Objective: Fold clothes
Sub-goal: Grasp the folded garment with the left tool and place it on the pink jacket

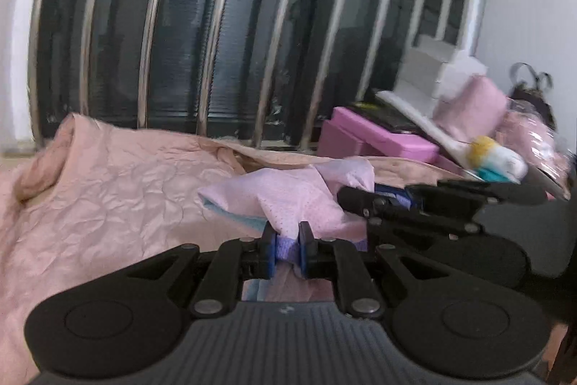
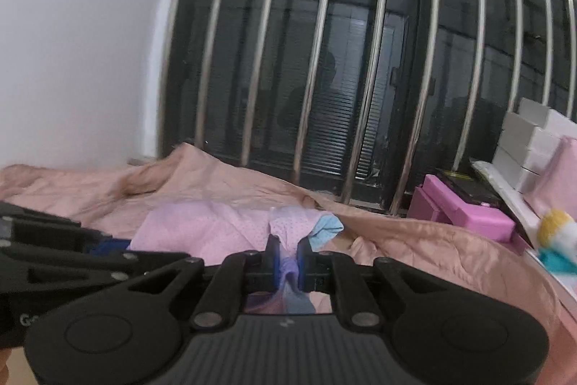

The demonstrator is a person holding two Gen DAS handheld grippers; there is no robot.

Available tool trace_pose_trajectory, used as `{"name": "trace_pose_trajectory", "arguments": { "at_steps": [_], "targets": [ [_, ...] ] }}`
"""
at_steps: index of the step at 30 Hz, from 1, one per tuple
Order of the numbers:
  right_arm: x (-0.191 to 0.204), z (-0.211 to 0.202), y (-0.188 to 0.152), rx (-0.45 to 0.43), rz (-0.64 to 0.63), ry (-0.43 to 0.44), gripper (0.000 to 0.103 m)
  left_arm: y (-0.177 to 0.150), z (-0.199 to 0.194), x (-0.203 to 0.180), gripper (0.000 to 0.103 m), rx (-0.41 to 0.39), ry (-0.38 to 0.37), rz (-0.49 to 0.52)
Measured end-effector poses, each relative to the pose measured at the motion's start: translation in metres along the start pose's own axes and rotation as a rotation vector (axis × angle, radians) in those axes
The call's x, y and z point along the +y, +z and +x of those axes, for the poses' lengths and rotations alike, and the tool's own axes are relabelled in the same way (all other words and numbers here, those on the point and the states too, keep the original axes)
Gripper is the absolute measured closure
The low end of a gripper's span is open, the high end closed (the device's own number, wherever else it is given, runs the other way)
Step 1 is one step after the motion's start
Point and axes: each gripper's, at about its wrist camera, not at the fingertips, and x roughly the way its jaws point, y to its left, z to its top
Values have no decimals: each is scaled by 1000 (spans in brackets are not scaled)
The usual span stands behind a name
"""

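Garment [image 1: 288, 193], pink with small dots and a blue lining, hangs bunched between our two tongs above the peach quilt [image 1: 108, 175]. Our left gripper [image 1: 287, 249] pinches its lilac edge; our right gripper [image 2: 287, 262] pinches another part, just beside it.

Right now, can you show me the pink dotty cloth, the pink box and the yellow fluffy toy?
pink dotty cloth [image 1: 288, 193]: left wrist view, on its crumpled middle.
pink box [image 2: 472, 210]: right wrist view, on its top face.
yellow fluffy toy [image 1: 485, 147]: left wrist view, on its yellow end.
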Motion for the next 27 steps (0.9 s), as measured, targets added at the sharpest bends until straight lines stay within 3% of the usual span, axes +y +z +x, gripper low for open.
{"name": "trace_pose_trajectory", "arguments": {
  "at_steps": [3,7,8,10,12,14,17,19,20,21,24,26,27],
  "targets": [
    [-12,58,9,45,3,-2,94,5,56,25,92,47,12,-20],
    [-32,140,-2,161,47,9,94,-19,127,45,86,207,17,21],
    [-36,159,-9,210,53,12,93,-28,131,49,82,204,29,29],
    [-43,191,-27,311,61,8,88,-42,130,57,50,174,44,36],
    [-47,194,-41,312,57,3,74,-43,116,69,44,166,54,-20],
    [-53,183,-40,284,74,1,63,-42,99,83,45,146,19,-123],
    [-65,156,-27,236,126,-6,63,-39,88,87,50,160,-23,-159],
    [-71,141,-22,217,163,15,65,-41,96,78,83,204,12,-151],
    [-72,139,-21,225,174,33,77,-43,102,75,87,240,38,-156],
    [-71,140,-25,253,177,55,87,-46,108,71,88,276,65,-161],
    [-62,151,-42,347,161,44,89,-45,90,70,87,255,77,-198],
    [-58,135,-44,327,166,25,89,-41,57,63,83,189,92,-153],
    [-58,118,-41,293,182,33,88,-39,38,59,74,147,106,-125]
  ]
}}
